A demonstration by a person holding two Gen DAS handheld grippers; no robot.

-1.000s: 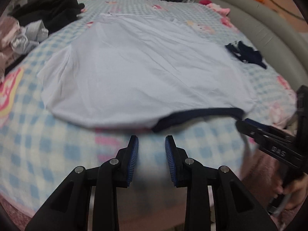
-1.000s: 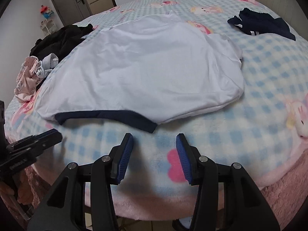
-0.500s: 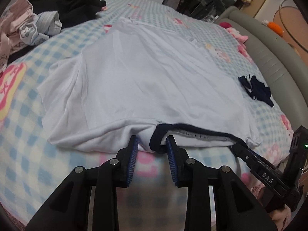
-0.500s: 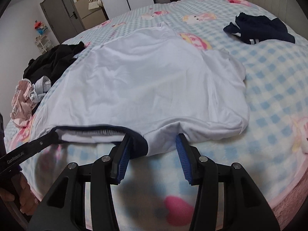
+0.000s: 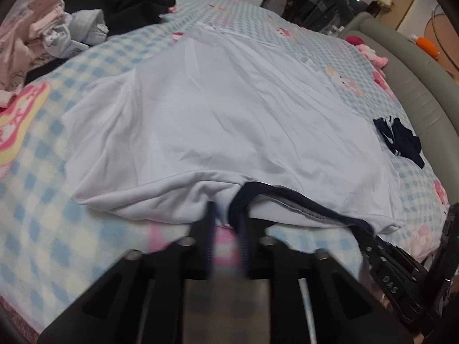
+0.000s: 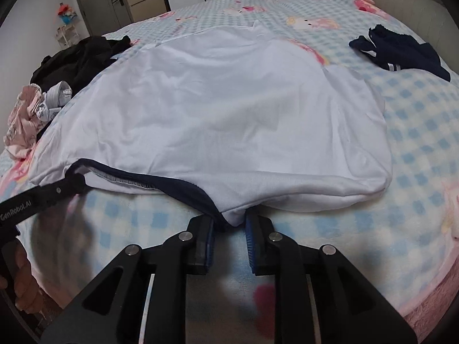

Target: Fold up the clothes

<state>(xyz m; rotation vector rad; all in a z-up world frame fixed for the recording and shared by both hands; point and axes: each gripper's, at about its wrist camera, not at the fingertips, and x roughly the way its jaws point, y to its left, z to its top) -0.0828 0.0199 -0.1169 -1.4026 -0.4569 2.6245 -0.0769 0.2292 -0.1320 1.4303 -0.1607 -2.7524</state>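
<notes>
A bed (image 6: pixel 416 132) covered by a blue-checked cartoon blanket is carrying everything. A white T-shirt (image 6: pixel 223 109) is lying spread flat across its middle, its navy-trimmed neck reaching the near edge, its hem pointing at the far edge. A heap of black and pink clothes (image 5: pixel 86 17) is sitting toward the far left corner, and a small navy garment (image 6: pixel 401 54) is lying well apart toward the right edge.

The left gripper (image 5: pixel 226 223) has just been closing and is now pinching the shirt's near edge, white cloth and navy collar (image 5: pixel 287 197) both caught between its pads. The right gripper (image 6: pixel 229 225) has likewise been closing, and is now nipping a tuck of white cloth beside the collar's other end.

The folding is barely starting: the shirt is smoothed out and gripped at both shoulders, but no fold is showing yet. The heap and the navy piece are waiting too.
</notes>
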